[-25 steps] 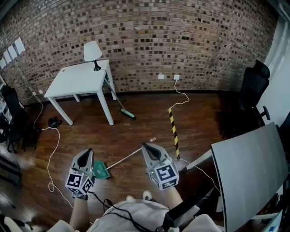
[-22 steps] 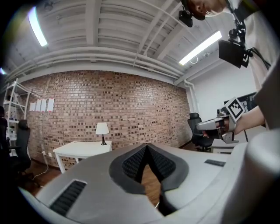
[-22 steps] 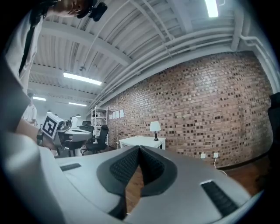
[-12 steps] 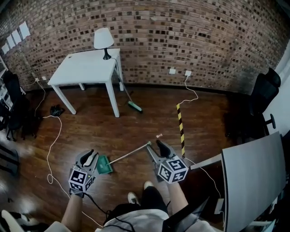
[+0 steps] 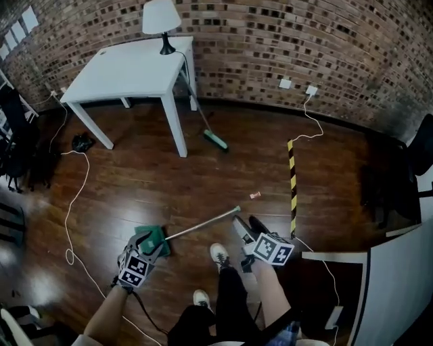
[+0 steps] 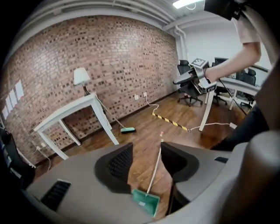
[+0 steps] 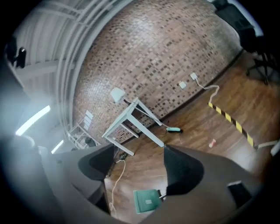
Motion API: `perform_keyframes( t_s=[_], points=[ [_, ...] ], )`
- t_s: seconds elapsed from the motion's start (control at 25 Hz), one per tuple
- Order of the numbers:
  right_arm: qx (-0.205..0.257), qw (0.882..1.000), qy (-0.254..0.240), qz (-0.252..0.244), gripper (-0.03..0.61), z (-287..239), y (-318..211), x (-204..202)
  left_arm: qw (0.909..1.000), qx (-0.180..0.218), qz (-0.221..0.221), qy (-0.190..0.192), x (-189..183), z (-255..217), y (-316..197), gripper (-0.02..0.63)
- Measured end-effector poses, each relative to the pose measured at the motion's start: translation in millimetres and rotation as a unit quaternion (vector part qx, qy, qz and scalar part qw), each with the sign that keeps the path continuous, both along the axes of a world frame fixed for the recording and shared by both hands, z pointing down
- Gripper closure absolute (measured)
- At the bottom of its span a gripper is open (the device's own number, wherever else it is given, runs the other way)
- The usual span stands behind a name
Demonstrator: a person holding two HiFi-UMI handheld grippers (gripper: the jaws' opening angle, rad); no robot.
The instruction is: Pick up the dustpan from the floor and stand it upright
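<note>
The dustpan lies flat on the wooden floor, its green pan (image 5: pixel 154 238) toward the left and its thin silver handle (image 5: pixel 203 224) running up to the right. My left gripper (image 5: pixel 150 249) hangs just above the pan, its jaws opening with nothing gripped. In the left gripper view the handle (image 6: pixel 154 168) and pan (image 6: pixel 146 202) show through the gap of that gripper (image 6: pixel 146 151). My right gripper (image 5: pixel 247 223) is low beside the handle's free end, its jaws also opening and empty. The right gripper view shows the pan (image 7: pixel 147 201) below this gripper (image 7: pixel 138 153).
A white table (image 5: pixel 128 67) with a lamp (image 5: pixel 161 20) stands by the brick wall, a green-headed broom (image 5: pixel 216 140) leaning at its corner. A yellow-black floor strip (image 5: pixel 292 182), a white cable (image 5: pixel 71 203), a small pink scrap (image 5: pixel 255 195), a grey desk (image 5: pixel 399 284) and the person's shoes (image 5: pixel 218 254) are nearby.
Both grippers have dropped toward the floor and gone from shut to open. The left one has come down over the pan, the right one beside the handle's end.
</note>
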State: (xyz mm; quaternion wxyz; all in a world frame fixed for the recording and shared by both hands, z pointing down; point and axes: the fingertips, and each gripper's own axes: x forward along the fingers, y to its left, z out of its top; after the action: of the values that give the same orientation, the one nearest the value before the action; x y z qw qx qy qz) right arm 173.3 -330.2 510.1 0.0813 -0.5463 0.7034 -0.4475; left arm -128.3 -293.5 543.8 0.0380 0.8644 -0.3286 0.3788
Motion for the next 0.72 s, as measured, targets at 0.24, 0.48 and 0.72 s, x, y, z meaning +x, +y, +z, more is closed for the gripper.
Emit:
perform_keyframes(
  t_s=[0.24, 0.48, 0.72],
  points=[
    [-0.103, 0.983, -0.12, 0.092, 0.204, 225.6, -40.9, 10.1, 0.9965, -0.076, -0.021, 0.027, 18.0, 201.2, -32.5, 0.4],
    [-0.158, 0.971, -0.14, 0.113, 0.202, 417.3, -63.7, 5.1, 0.9925, -0.12, -0.009, -0.024, 18.2, 395.8, -40.9, 0.399],
    [-0.174, 0.96, -0.167, 0.141, 0.181, 557.6, -76.7, -2.6, 0.99, -0.137, 0.025, -0.017, 23.6, 524.8, -55.9, 0.4]
  ],
)
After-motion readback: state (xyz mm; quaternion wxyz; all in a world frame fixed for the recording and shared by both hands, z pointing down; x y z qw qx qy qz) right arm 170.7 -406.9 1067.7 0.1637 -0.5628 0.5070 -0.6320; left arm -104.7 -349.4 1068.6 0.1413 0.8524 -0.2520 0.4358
